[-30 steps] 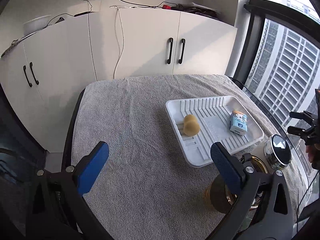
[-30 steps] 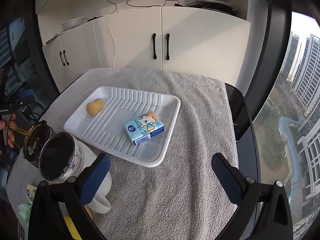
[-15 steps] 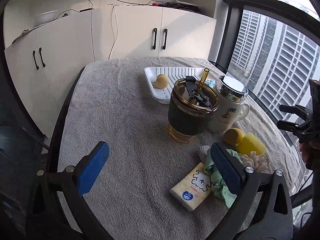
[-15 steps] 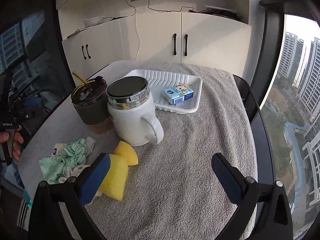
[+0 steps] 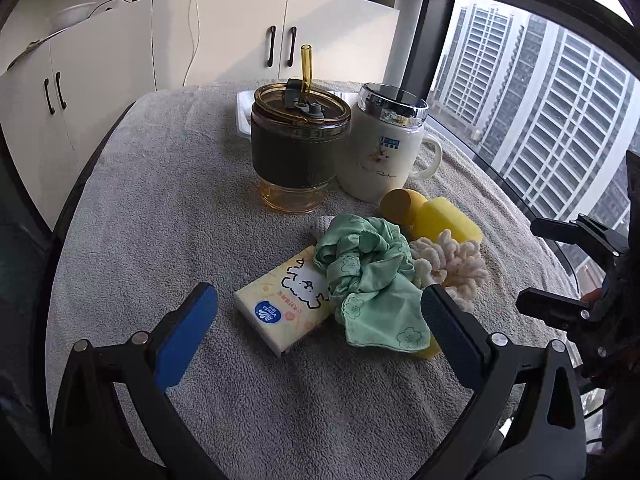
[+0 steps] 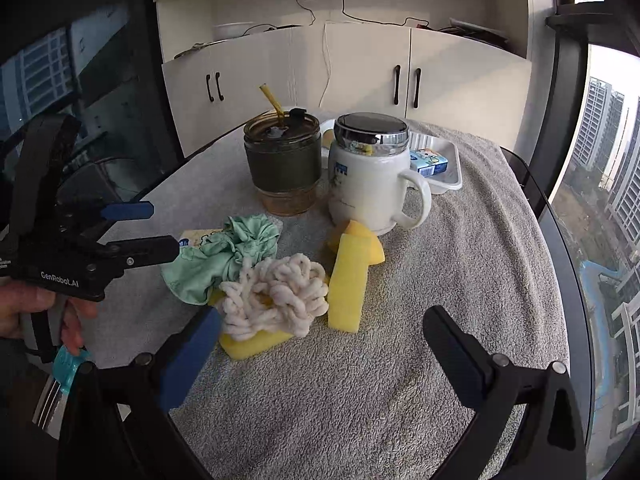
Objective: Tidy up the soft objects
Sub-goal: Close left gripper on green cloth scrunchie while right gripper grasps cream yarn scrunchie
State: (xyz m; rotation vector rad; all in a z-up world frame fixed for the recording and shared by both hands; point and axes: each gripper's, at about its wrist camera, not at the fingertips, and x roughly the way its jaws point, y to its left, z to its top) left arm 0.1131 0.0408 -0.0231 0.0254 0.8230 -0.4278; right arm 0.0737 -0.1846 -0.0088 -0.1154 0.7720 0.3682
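While both sets of jaws stand wide open and empty, no grasp made yet. Soft pile near the bench's front edge, in front of two cups. Tissue pack straight ahead of left gripper, long axis slanting right; green scrunchie touching it. Cream scrunchie just ahead of right gripper.
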